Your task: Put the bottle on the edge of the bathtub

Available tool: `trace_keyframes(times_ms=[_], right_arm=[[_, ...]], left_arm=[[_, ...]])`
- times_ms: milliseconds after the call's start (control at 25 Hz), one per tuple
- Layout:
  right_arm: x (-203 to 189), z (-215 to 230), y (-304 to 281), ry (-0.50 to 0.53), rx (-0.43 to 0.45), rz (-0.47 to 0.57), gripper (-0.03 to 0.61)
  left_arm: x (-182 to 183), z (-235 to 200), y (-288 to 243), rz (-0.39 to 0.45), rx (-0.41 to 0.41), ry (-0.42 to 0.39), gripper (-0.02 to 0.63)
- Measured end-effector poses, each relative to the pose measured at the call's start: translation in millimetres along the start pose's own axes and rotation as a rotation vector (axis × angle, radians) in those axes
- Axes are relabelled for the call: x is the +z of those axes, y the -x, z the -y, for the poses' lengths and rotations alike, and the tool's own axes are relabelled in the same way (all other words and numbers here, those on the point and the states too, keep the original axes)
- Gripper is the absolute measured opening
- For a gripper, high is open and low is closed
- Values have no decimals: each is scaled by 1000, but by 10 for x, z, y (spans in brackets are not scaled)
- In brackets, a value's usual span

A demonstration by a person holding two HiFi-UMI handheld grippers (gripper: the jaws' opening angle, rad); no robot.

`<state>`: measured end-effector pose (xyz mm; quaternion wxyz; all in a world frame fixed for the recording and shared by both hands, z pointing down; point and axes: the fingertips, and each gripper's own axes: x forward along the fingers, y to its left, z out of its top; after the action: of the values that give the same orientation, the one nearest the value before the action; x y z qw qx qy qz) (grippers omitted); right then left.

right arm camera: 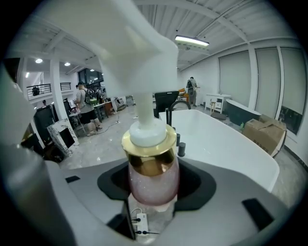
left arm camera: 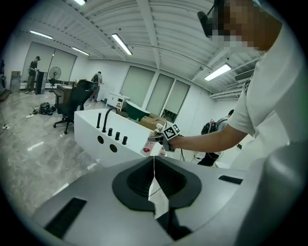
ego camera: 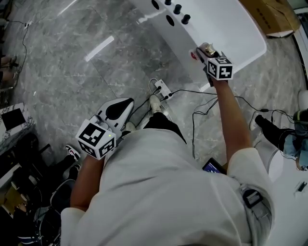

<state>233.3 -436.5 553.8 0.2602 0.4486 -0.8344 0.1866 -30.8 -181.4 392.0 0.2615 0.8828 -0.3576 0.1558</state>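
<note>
A pink bottle (right arm camera: 153,180) with a gold collar and a white pump head stands upright between the jaws of my right gripper (right arm camera: 153,194), which is shut on its body. In the head view that right gripper (ego camera: 208,54) holds the bottle (ego camera: 206,48) at the near rim of the white bathtub (ego camera: 231,29); whether its base touches the rim I cannot tell. The left gripper view shows the bottle (left arm camera: 148,146) from afar, against the tub's side. My left gripper (ego camera: 124,104) hangs low over the grey floor, well apart from the tub; its pads (left arm camera: 144,175) meet with nothing between them.
Black tap knobs (ego camera: 178,8) sit on the tub's far rim. A white power strip (ego camera: 162,88) and black cables lie on the floor beside the tub. A cardboard box (ego camera: 269,14) stands behind it. Another person's leg (ego camera: 272,130) is at the right.
</note>
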Motion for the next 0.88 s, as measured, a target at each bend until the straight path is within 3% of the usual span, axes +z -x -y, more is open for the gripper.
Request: trace_keyframes(times_ms=[480, 880], right_arm=[[66, 1130, -1159, -29, -104, -22, 225], [-76, 1502, -1680, -35, -146, -37, 225]], left_arm=[[198, -378, -430, -53, 73, 68, 18], [117, -617, -617, -102, 108, 113, 18]])
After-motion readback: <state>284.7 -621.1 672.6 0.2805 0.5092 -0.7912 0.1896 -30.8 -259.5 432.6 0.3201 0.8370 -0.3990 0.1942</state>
